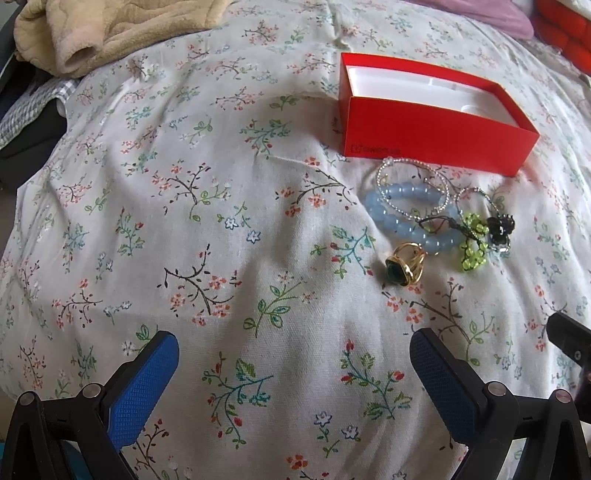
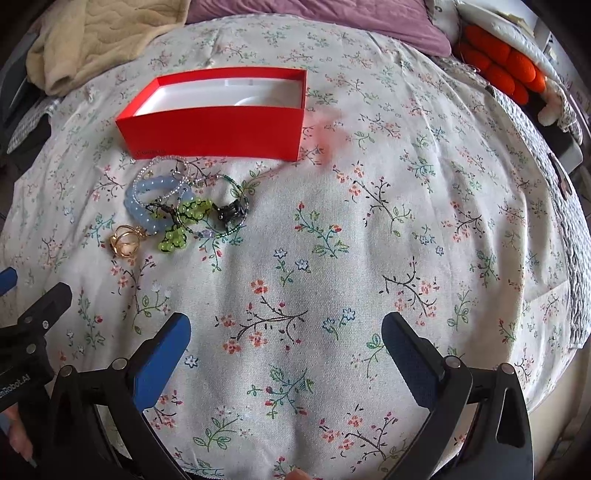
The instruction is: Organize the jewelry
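An open red box (image 1: 436,136) (image 2: 218,129) with a white inside lies on the floral bedsheet. In front of it sits a small heap of jewelry: a pale blue bead bracelet (image 1: 402,221) (image 2: 147,192), a thin clear bead bracelet (image 1: 391,173) (image 2: 173,162), green bead flowers (image 1: 472,240) (image 2: 184,218), a black piece (image 1: 500,227) (image 2: 231,212) and a gold ring with a green stone (image 1: 404,264) (image 2: 125,242). My left gripper (image 1: 293,350) is open, below and left of the heap. My right gripper (image 2: 286,332) is open too, below and right of it. Neither holds anything.
A beige blanket (image 1: 110,29) (image 2: 99,37) is bunched at the far left of the bed, a purple pillow (image 2: 332,18) lies behind the box, and orange cushions (image 2: 506,70) sit at the far right. The other gripper's black frame (image 2: 33,325) shows at the left edge.
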Demonstrator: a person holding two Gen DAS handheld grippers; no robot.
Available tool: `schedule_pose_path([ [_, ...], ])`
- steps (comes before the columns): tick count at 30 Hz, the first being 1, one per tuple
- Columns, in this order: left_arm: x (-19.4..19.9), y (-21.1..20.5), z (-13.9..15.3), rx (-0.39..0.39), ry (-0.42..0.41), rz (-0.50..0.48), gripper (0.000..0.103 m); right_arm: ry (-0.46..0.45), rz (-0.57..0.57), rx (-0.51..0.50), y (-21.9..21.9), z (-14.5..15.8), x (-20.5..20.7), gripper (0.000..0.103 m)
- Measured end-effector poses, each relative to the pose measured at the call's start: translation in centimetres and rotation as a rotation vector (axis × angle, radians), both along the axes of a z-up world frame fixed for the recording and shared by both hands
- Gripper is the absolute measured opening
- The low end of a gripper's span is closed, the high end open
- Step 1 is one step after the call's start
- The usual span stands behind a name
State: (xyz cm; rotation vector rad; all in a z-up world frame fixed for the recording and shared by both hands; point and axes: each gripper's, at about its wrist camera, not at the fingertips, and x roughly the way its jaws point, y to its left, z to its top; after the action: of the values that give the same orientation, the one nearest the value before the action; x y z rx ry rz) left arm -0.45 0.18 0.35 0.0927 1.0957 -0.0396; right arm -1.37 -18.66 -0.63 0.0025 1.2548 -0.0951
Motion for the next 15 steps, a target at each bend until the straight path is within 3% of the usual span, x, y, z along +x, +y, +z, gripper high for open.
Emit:
schedule_pose_path([
  [8,0.3,0.2,0.6,-0.029,-0.011,-0.003,0.103,0.004,0.006,0.039,-0.3,0.6,0.1,0.103],
  [15,1.2,1.3,0.8,-0.07,0.035,-0.002,0.103,0.005,-0.017,0.031,-1.1,1.5,0.9,0.103],
])
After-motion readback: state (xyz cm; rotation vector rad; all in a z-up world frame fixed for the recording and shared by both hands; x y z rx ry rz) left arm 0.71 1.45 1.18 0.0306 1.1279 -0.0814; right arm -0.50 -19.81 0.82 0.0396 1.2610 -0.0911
